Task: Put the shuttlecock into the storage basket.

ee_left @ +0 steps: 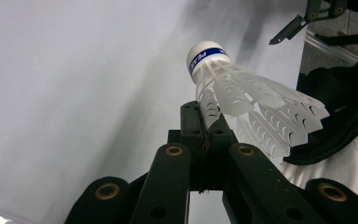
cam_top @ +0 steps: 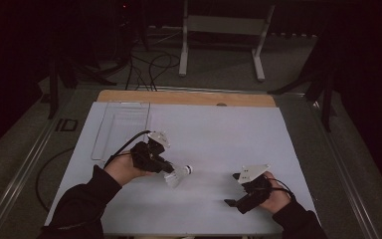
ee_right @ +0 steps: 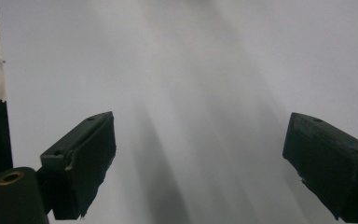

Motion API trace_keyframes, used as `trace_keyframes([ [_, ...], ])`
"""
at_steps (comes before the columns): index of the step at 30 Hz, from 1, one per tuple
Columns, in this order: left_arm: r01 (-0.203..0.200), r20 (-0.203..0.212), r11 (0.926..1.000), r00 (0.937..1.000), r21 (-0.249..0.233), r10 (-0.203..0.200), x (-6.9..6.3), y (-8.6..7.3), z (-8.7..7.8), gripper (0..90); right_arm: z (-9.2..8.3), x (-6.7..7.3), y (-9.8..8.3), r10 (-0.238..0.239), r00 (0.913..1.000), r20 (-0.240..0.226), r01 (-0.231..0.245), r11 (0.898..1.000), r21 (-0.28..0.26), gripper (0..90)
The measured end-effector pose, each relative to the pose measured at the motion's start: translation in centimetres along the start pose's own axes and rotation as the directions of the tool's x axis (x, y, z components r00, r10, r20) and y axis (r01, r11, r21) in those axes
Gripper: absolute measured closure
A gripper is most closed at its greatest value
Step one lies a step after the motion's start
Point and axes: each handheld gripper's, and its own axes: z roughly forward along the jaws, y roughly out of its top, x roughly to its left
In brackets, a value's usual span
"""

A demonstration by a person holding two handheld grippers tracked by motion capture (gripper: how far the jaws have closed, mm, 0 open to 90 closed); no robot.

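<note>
Left tongs pinch a white shuttlecock by its feathers — right tongs gape wide.

A sheet covers most of the bench, whose far edge lies bare behind it. A clear tray lies on the sheet's far left part. Nearer and right of the tray, the left gripper holds a shuttlecock above the sheet's middle. The right gripper sits well apart at the near right. A frame stands on the floor beyond the bench.
</note>
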Motion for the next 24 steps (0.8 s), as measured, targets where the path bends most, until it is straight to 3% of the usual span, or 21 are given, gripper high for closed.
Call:
trace_keyframes([
  [24, 0.022, -0.062, 0.9986, 0.9978, -0.049, -0.025, 0.9, -1.2, -2.8, 90.0, -0.7, -0.1, -2.6, 0.057, 0.9962, 0.065, -0.055, 0.998, -0.039, 9.3],
])
